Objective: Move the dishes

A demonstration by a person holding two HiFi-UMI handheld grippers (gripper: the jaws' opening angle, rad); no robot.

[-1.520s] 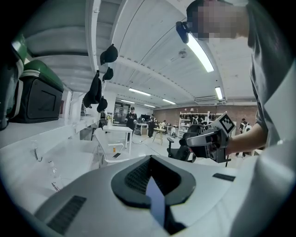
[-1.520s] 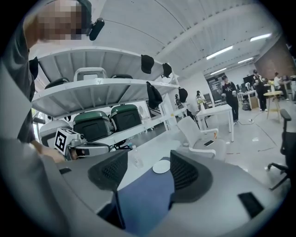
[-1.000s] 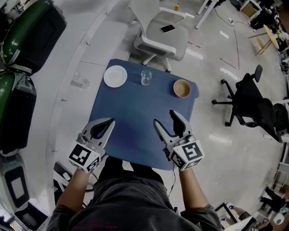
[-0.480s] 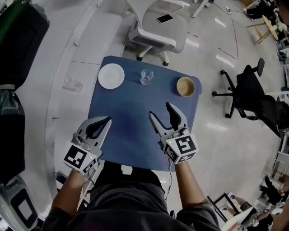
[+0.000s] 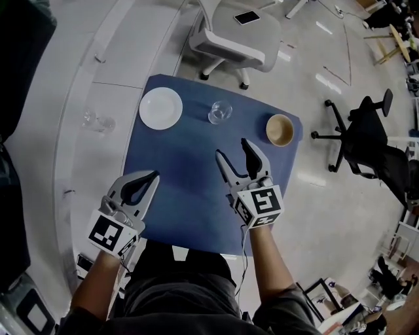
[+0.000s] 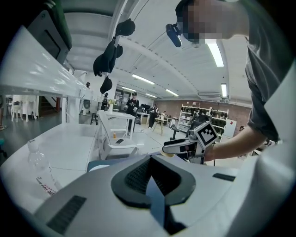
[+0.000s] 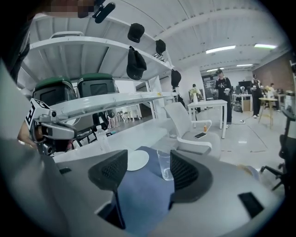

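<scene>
Three dishes stand along the far edge of the blue table (image 5: pixel 190 196): a white plate (image 5: pixel 161 108) at the left, a clear glass (image 5: pixel 220 112) in the middle, a tan bowl (image 5: pixel 280 129) at the right. My right gripper (image 5: pixel 233 149) hovers open over the table, just short of the glass. The right gripper view shows the glass (image 7: pixel 164 165) and plate (image 7: pixel 137 160) between and beyond its open, empty jaws. My left gripper (image 5: pixel 154 175) is shut on nothing at the table's near left edge, well short of the plate.
A white office chair (image 5: pixel 229 49) with a phone (image 5: pixel 246 17) on its seat stands just beyond the table. A black chair (image 5: pixel 366 137) is on the right. On the left, a white counter (image 5: pixel 72 150) carries a water bottle (image 5: pixel 97 121).
The right gripper has moved forward over the table, closer to the glass. The left gripper has stayed near the table's left edge. Neither gripper's jaws have changed.
</scene>
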